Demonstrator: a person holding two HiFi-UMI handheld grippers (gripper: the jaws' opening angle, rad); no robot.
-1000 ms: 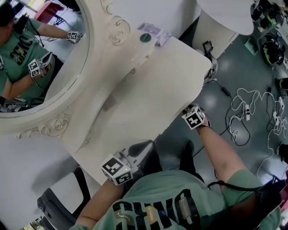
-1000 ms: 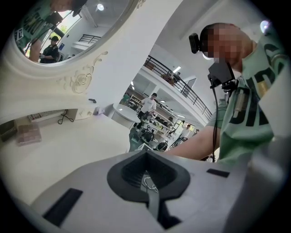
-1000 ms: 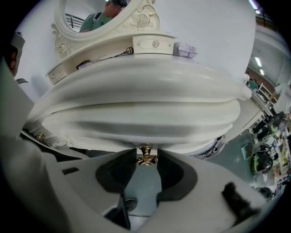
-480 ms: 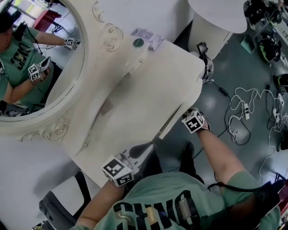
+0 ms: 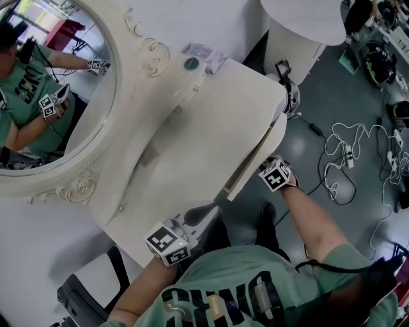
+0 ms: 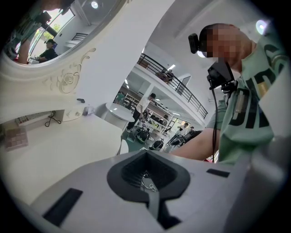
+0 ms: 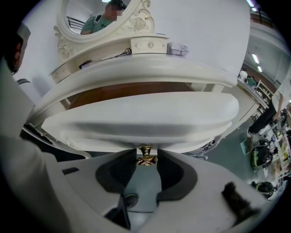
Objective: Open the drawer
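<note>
The white dressing table (image 5: 211, 121) has its curved drawer (image 5: 254, 159) pulled partway out from under the top. In the right gripper view the drawer front (image 7: 136, 123) fills the middle, with wood lining showing above it. My right gripper (image 7: 146, 160) is shut on the drawer's brass knob (image 7: 146, 155), a pad on each side. In the head view the right gripper (image 5: 270, 170) sits at the drawer's outer face, its marker cube hiding the knob. My left gripper (image 5: 199, 214) hovers at the table's near edge. Its jaws (image 6: 148, 182) are shut on nothing.
A big oval mirror (image 5: 57, 96) with carved frame stands at the table's back. A green-topped jar (image 5: 191, 63) and a small packet (image 5: 206, 53) lie near it. A round white table (image 5: 307, 19) stands beyond. Cables (image 5: 345, 159) trail on the floor at right. A black chair (image 5: 83, 294) is at lower left.
The drawer has slid farther out of the table, and my right gripper has come back with it on the knob. The left gripper has barely shifted.
</note>
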